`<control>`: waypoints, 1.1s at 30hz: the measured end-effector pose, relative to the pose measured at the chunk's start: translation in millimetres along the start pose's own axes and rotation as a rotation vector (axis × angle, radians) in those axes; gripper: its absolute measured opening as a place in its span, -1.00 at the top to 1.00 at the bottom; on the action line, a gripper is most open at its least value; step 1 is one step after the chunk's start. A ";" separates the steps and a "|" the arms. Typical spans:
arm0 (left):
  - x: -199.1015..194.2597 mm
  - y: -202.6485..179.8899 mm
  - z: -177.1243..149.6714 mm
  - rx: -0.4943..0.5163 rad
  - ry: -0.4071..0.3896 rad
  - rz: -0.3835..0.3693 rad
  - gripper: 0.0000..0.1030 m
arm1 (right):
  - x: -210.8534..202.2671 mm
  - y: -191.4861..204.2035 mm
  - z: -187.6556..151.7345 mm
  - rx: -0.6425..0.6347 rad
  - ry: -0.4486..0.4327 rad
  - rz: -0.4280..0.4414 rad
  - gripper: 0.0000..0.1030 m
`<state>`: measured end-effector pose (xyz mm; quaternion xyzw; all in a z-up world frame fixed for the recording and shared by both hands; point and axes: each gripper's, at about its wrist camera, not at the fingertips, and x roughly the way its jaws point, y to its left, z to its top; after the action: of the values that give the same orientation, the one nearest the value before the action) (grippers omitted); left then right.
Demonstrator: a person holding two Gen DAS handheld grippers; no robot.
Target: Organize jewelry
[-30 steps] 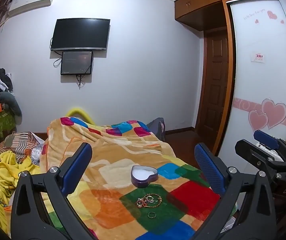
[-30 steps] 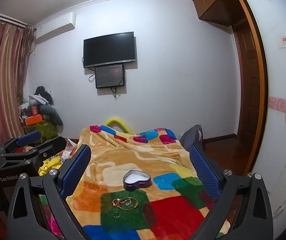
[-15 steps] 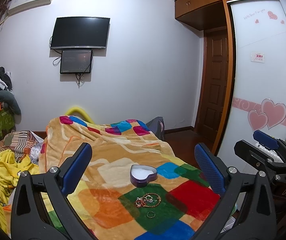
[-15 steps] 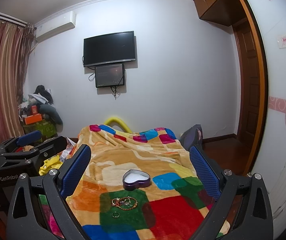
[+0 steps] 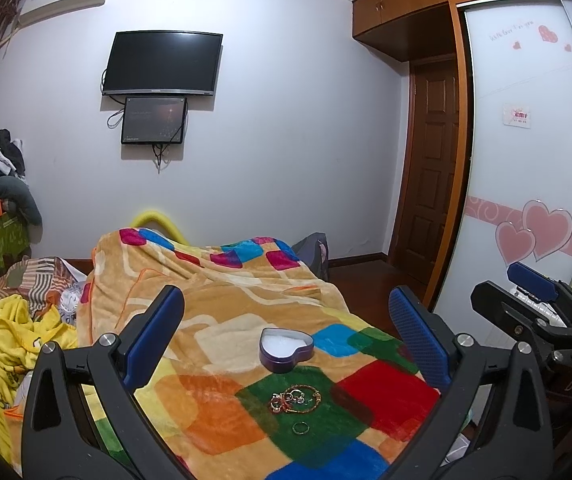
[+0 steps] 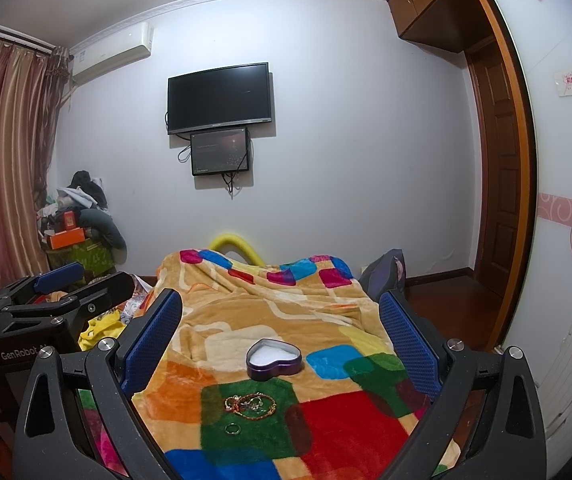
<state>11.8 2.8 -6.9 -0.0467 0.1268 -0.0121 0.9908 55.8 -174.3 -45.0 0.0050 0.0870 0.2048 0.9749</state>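
- Left gripper (image 5: 286, 332) hovering over the bed, blue-padded fingers (image 5: 154, 334) spread wide, gripping nothing
- Right gripper (image 6: 280, 330) hovering alongside, fingers (image 6: 404, 338) likewise spread wide, nothing between them; its side showing at the right edge of the left wrist view
- Small gold ring (image 5: 300, 427) lying on the green square of the patchwork blanket (image 5: 222, 308), nearest the cameras, apart from the other pieces
- Tangle of gold jewelry (image 5: 296, 396) sitting just beyond the ring on the same green square; individual pieces too small to separate
- Purple heart-shaped tin (image 5: 285, 349) standing open just past the tangle, white lining showing, nothing visible inside; framed between both grippers' fingers
- Blanket draping over the bed and rising to a hump at the far end, a yellow curved object (image 6: 233, 245) poking up behind it
- Yellow bedding (image 5: 2, 340) bunching to the left of the blanket
- Far wall carrying a dark television (image 6: 219, 98) with a smaller screen (image 6: 219, 157) hanging just under it
- Air conditioner (image 6: 112, 54) sitting high on the wall, upper left
- Wooden door (image 5: 432, 176) standing on the right, beside a wardrobe panel with pink hearts (image 5: 538, 232)
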 end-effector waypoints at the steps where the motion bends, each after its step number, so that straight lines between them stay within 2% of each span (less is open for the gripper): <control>1: 0.0 0.1 -0.1 0.000 0.000 0.000 -1.00 | -0.1 -0.1 -0.1 0.001 0.000 0.000 -0.91; 33: 4.1 2.3 -5.9 -0.005 0.013 0.001 -1.00 | 5.4 -2.6 -6.9 0.005 0.021 0.000 -0.91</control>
<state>14.3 4.4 -13.8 -0.0490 0.1334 -0.0118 0.9898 60.5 -174.8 -52.9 0.0051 0.0977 0.2046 0.9739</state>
